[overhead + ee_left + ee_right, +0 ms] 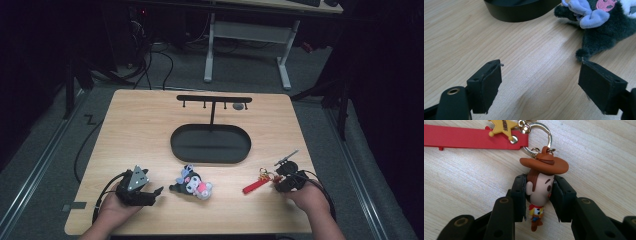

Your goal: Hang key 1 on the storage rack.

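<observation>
Now my right claw [539, 195] is clenched on the cowboy keychain's [540, 188] hard little head, light but slippery, while my left claw [541, 87] gapes empty.

Brown-hatted cowboy figure [540, 187], red strap [469, 138], yellow star [501, 127].

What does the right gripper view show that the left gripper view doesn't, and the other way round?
Right gripper view alone: the right gripper shut on the head of a cowboy figure keychain, with its ring, yellow star and red strap.

Left gripper view alone: the left gripper open over bare wood, the plush toy ahead at the right, and the black tray beyond.

Shared: the light wooden table.
</observation>
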Tool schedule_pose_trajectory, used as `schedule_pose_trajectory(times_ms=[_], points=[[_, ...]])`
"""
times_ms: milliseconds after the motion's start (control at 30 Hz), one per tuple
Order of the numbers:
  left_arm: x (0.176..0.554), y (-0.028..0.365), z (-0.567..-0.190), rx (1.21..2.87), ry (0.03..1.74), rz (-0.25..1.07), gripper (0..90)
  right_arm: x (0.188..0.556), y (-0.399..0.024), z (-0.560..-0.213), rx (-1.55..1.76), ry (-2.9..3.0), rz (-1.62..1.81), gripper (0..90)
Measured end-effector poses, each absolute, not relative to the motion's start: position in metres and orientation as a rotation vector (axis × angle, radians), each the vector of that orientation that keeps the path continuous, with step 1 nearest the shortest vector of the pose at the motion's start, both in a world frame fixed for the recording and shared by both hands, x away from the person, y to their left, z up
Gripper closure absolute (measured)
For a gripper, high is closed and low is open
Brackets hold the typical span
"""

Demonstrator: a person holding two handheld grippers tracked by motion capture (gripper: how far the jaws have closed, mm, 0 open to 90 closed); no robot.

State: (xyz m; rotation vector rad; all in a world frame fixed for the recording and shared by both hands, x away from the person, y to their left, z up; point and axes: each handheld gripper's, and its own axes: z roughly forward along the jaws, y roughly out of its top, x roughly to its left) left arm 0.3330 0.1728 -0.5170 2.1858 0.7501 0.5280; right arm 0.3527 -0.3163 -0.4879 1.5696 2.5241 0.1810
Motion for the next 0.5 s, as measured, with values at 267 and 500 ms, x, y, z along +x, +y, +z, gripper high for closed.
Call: schedule_pose_trajectory(times_ms=[267, 500], points=[[0.3332, 0.1740, -0.5163, 2.173, 0.752, 0.519, 19.1, 0.3565, -0.3177, -0.4879, 1.627, 2.524, 0.178, 66.2], [0.3352, 0.1739, -0.5156, 2.153, 0.750, 0.500, 19.2, 0.3569, -0.3178, -0.4877, 1.631, 2.522, 0.180, 66.4]])
